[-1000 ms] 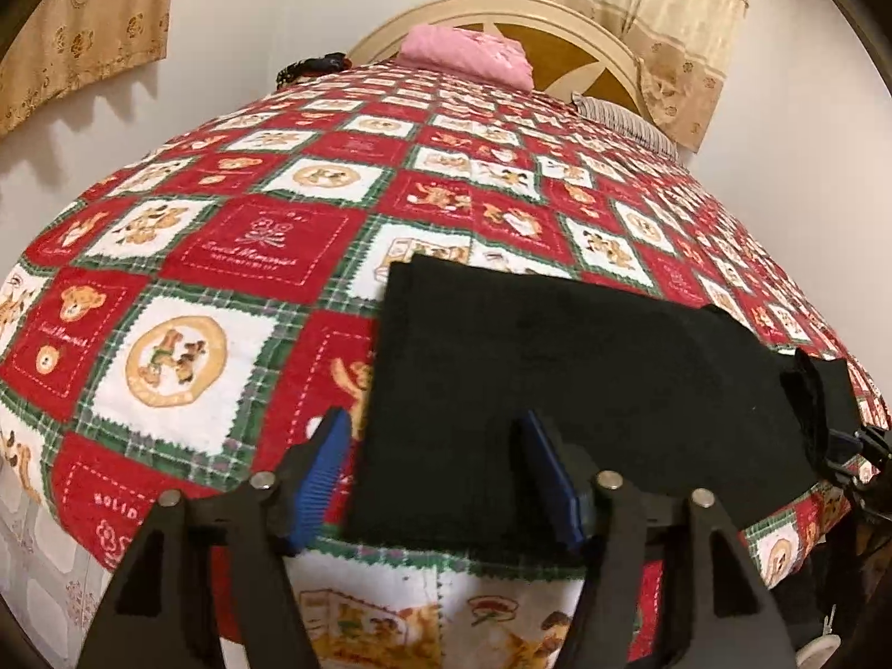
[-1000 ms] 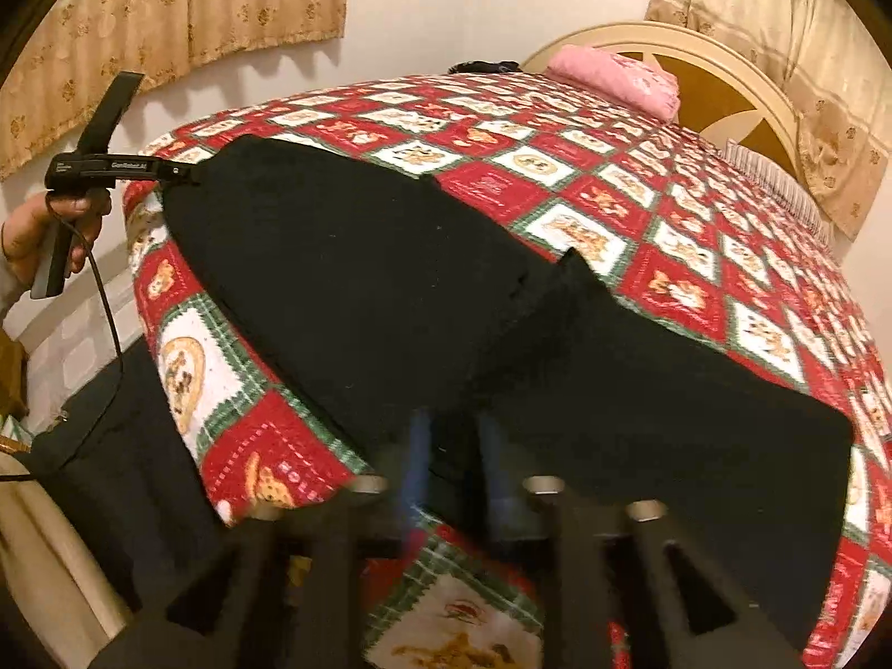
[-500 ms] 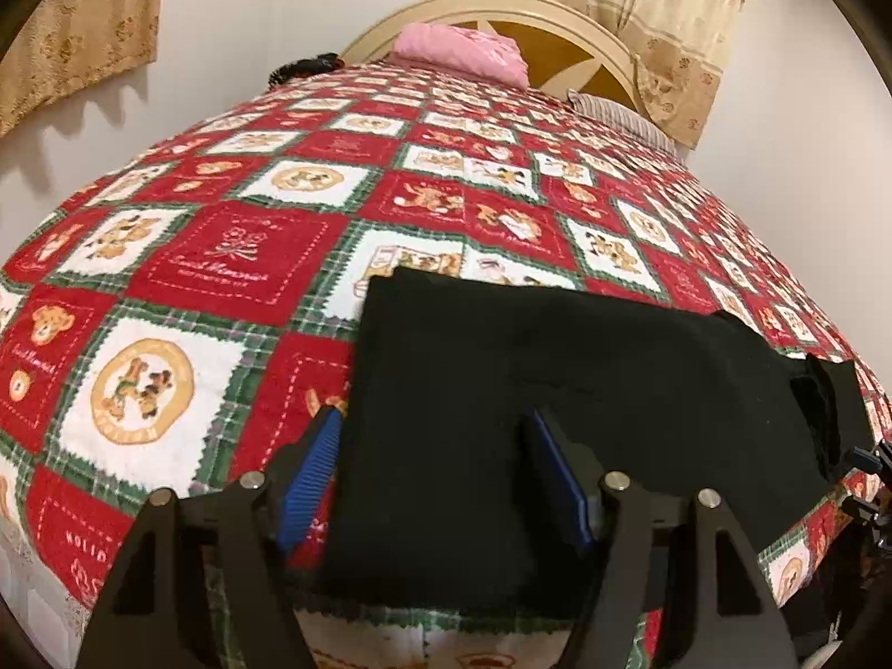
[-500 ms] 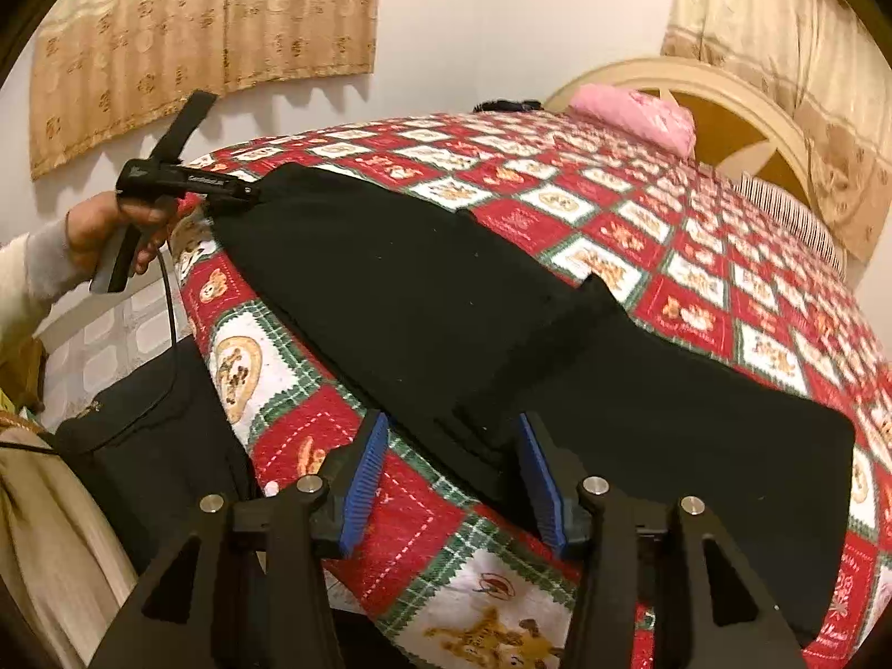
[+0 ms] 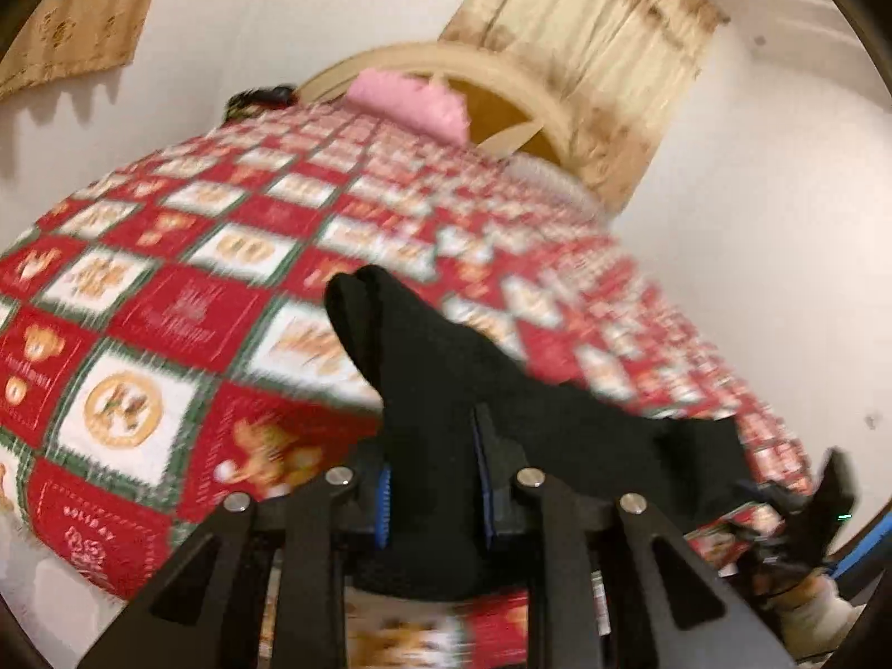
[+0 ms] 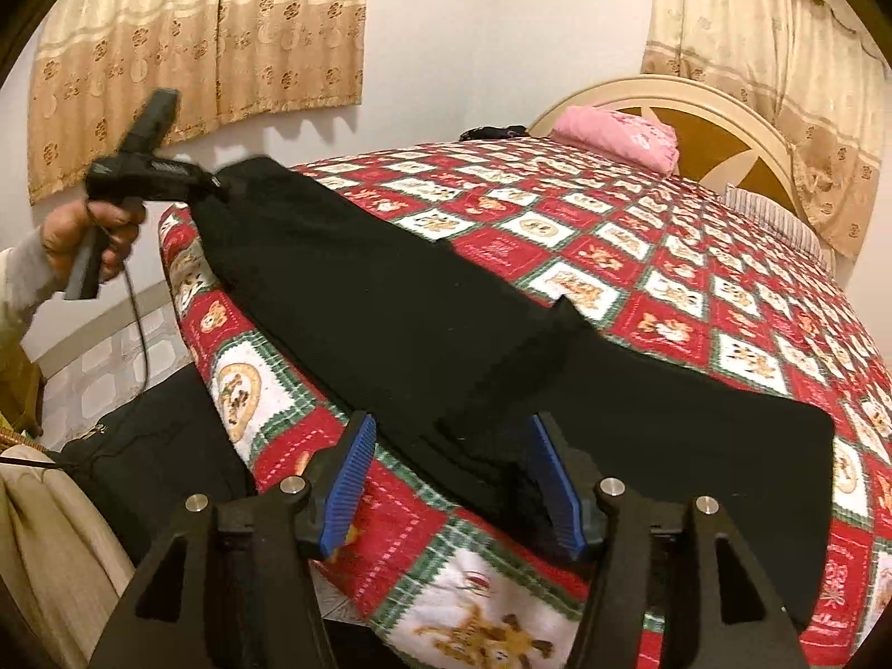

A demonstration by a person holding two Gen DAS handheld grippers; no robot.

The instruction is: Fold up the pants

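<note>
Left tool takes the hem at the bed's near edge.
My left tool (image 5: 432, 493), spread a second ago, pinched and lifted the pants (image 6: 390, 301); my right tool (image 6: 451, 479) had spread open, so folding could begin.

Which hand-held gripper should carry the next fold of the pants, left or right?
Left, probably. The left hand-held gripper is shut on the black pants, with that end raised off the quilt. The right hand-held gripper is open, merely straddling the near edge.
</note>
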